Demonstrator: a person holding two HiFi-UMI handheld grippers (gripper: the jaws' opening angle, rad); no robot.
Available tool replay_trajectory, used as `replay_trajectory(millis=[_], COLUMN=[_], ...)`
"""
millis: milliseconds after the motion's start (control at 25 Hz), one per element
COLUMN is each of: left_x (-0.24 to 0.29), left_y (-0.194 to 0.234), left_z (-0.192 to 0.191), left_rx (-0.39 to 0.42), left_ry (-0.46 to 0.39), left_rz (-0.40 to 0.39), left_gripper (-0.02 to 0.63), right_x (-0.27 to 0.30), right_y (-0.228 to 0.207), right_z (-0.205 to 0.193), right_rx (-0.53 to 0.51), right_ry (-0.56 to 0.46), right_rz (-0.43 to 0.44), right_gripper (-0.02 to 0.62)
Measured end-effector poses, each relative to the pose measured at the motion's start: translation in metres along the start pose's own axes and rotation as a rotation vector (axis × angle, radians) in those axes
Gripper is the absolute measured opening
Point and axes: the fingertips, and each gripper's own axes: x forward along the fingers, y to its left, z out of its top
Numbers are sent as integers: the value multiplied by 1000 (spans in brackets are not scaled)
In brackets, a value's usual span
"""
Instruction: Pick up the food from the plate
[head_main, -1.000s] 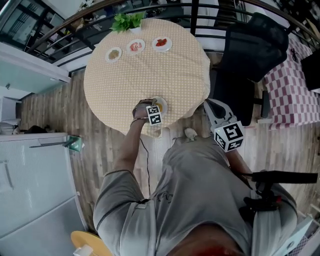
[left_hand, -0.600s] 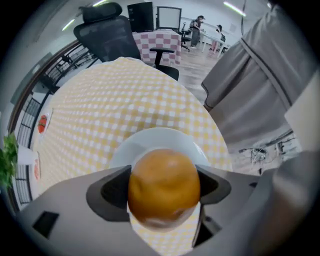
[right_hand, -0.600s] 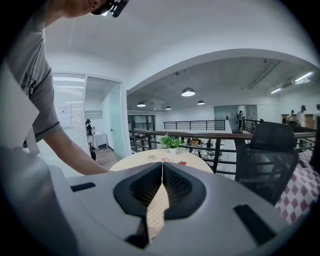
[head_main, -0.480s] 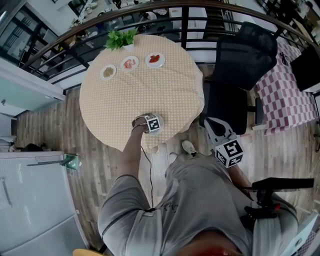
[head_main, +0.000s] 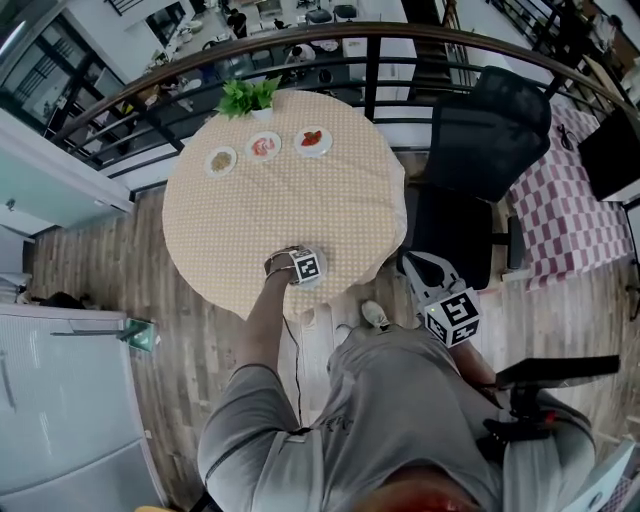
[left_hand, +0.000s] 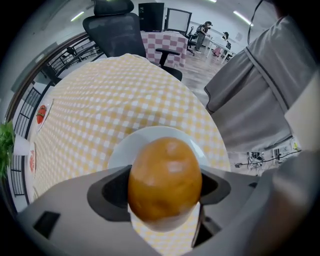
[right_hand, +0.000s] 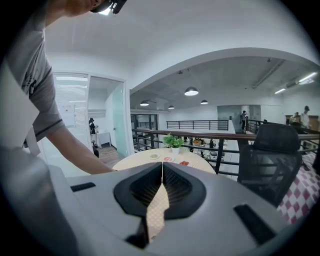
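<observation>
A round golden-brown food piece (left_hand: 165, 177) sits between the jaws of my left gripper (left_hand: 165, 186), which is shut on it. Right behind and beneath it lies a white plate (left_hand: 127, 149) on the yellow checked tablecloth (left_hand: 115, 95). I cannot tell whether the food still touches the plate. In the head view the left gripper (head_main: 305, 266) is at the round table's near edge and hides the plate. My right gripper (head_main: 418, 270) hangs off the table to the right. Its jaws are shut on nothing (right_hand: 161, 186).
Three small plates of food (head_main: 263, 146) and a potted plant (head_main: 248, 97) stand at the table's far side. A black office chair (head_main: 480, 130) is right of the table, a checked table (head_main: 560, 200) beyond it. A dark railing (head_main: 370, 50) curves behind.
The head view has shifted a little. The white plate that showed beside the left gripper a second ago is now hidden under it. The right gripper stays off the table's edge.
</observation>
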Motion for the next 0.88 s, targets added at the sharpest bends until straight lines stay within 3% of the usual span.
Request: replay_trajectory(millis=[360,640,880], left_x=[0,1,-3], left_y=[1,10,3], left_z=[-6,-16,-31], left_rx=[-153,-609,-922], left_ry=[-7,-141,-243], left_rz=[17,59,120], left_gripper=[360,362,362], right_x=[-1,9,31], right_y=[0,-5,11], right_z=[-1,-11,-28], right_rx=[3,23,33], right_ry=[1,35,103], right_rz=[14,35,145], right_gripper=[14,14,14])
